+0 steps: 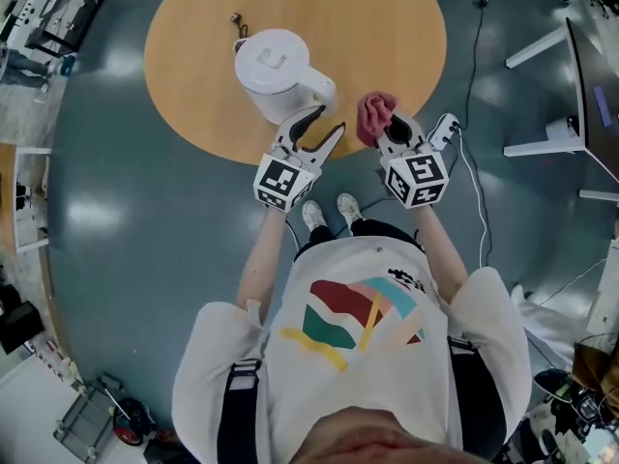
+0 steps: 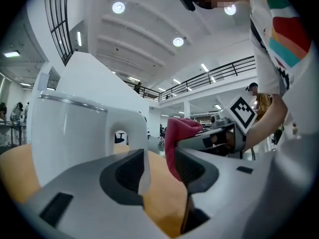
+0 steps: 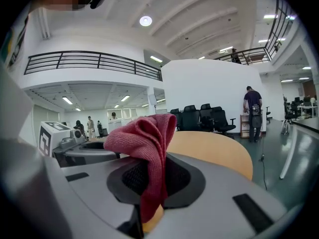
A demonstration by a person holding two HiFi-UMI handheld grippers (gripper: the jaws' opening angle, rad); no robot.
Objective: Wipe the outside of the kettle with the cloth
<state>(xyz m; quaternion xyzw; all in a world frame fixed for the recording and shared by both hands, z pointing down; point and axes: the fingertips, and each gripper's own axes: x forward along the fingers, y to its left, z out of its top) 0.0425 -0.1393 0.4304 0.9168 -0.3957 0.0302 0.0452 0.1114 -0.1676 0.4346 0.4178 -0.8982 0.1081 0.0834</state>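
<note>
The white kettle (image 1: 276, 71) stands with its lid on near the front edge of the round wooden table (image 1: 387, 27). My left gripper (image 1: 324, 126) is just right of the kettle, by its handle, jaws open and nothing between them. In the left gripper view the kettle (image 2: 70, 128) fills the left, its handle (image 2: 130, 128) close ahead of that gripper (image 2: 160, 171). My right gripper (image 1: 383, 129) is shut on a bunched red cloth (image 1: 374, 114), held over the table edge right of the kettle. In the right gripper view the cloth (image 3: 147, 138) hangs pinched in the jaws.
A small dark plug with a cord (image 1: 235, 19) lies on the table behind the kettle. A white power strip (image 1: 445, 129) and a cable lie on the floor to the right, near white desk legs (image 1: 537, 148). Black chairs (image 3: 199, 116) stand beyond the table.
</note>
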